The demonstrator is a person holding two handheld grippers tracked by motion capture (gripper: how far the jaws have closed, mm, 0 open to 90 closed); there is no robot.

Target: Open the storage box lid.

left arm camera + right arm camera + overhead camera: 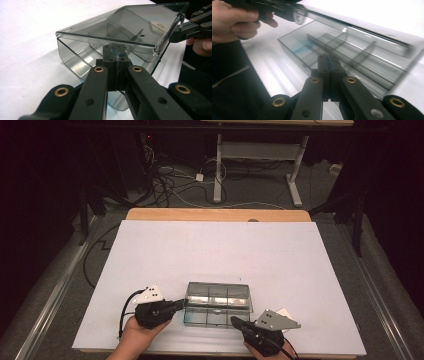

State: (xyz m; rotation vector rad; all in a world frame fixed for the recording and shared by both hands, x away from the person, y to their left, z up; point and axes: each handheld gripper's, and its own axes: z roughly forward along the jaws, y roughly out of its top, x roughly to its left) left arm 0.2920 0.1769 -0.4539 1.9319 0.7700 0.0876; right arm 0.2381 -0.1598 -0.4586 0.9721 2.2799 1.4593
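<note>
Clear plastic box [216, 303] with a hinged lid [218, 295], smoky grey tint, see-through walls. Thin dividers split the inside into compartments, three across and two rows in the high view. Compartments look empty. The lid is raised partway, tilted up over the base; in the left gripper view it [120, 25] hangs as a flat clear panel with a rounded rim above the tray [75, 60]. No brand, label or writing readable on the box; a faint blue smear shows on the inner wall in the right gripper view [299, 48], too blurred to read.

The box sits on the white sheet [220, 250], near its front edge, roughly centred left to right.

Left gripper [177, 306] is at the box's left end, jaws pressed together and reaching under the lid's edge; in its own view the tips [116, 53] meet right at the lid rim, touching it, but I cannot tell whether they pinch it. Left hand [137, 332] holds it from the front.

Right gripper [237, 322] is at the box's front right corner, jaws together with no gap; tips [328, 60] sit just by the box's near wall, contact unclear.

White sheet covers a wooden table [217, 214], wood showing behind the sheet. Beyond the box, on the floor: tangled cables [165, 180] and a white desk frame [260, 155].
</note>
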